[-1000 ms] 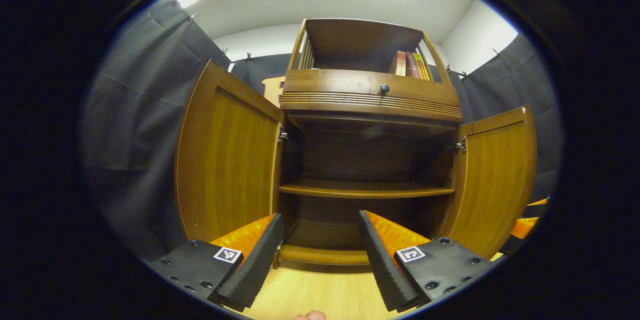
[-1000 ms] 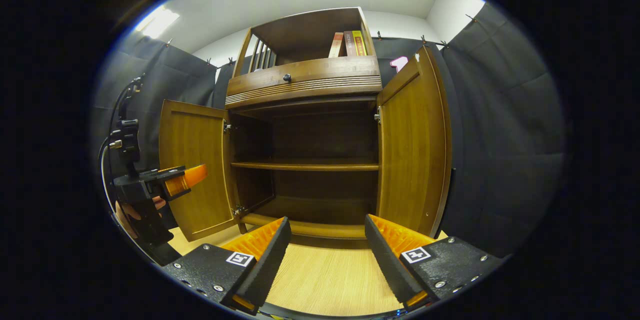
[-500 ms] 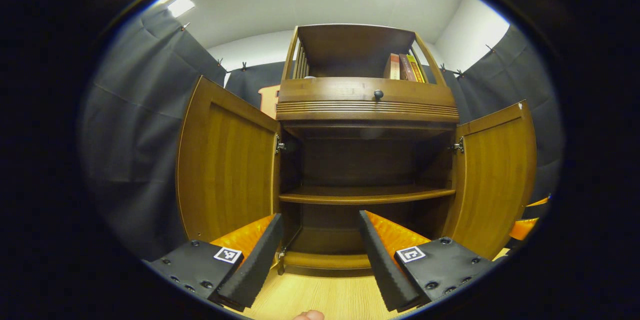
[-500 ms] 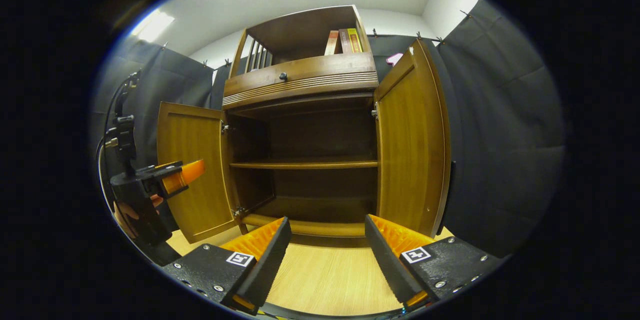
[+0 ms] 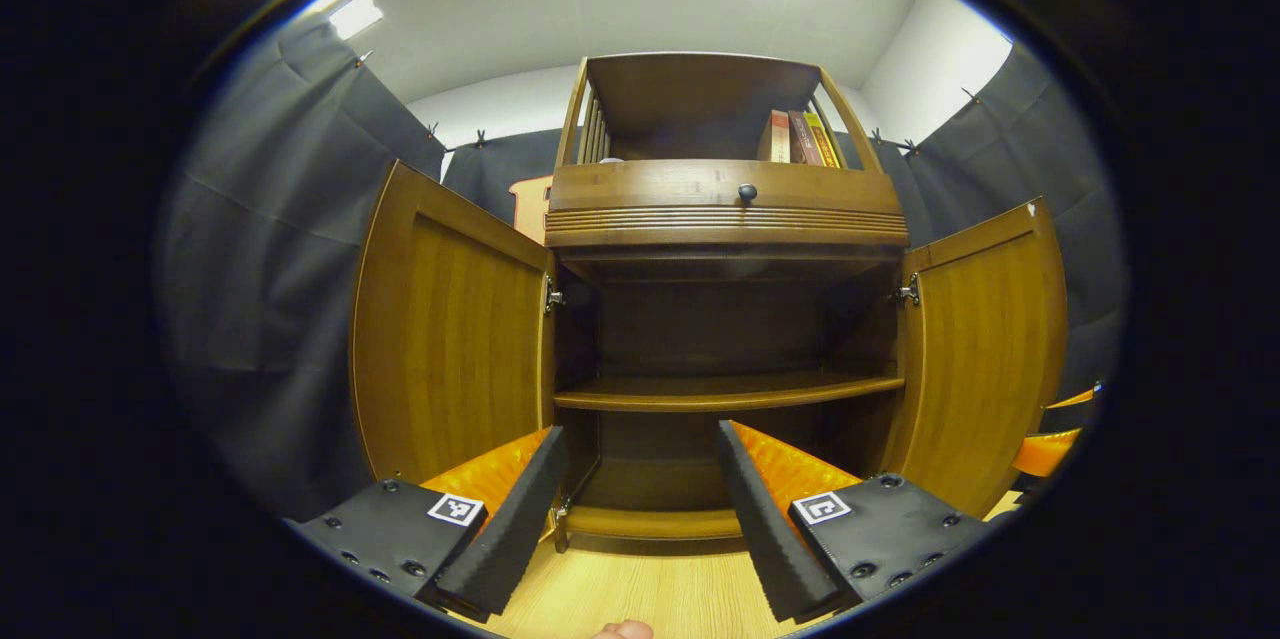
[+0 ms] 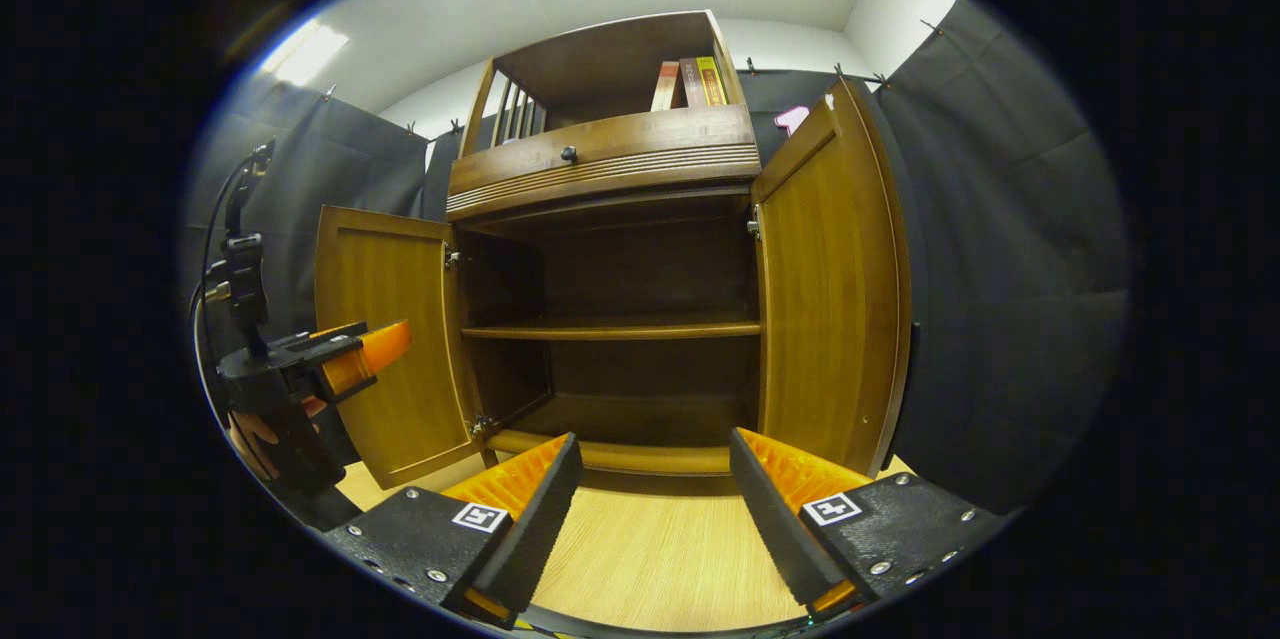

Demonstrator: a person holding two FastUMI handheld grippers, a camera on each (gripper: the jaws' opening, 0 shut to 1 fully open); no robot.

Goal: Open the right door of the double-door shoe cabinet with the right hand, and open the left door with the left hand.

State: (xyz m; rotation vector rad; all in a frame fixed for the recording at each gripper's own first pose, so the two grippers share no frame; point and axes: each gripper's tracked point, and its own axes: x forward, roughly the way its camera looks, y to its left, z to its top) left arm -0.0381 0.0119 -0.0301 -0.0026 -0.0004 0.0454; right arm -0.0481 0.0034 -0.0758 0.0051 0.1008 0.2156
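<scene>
While both doors stand swung wide, shoe cabinet [image 5: 725, 219] ahead beyond the fingers, left door [image 5: 450, 349] past the left gripper [image 5: 640, 504], fingers apart, gripping nothing, right door [image 6: 825, 279] past the right gripper [image 6: 655, 509], fingers apart, empty

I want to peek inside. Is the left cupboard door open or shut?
Open. The left door is swung wide off the shoe cabinet, so its bare inner shelf shows.
</scene>
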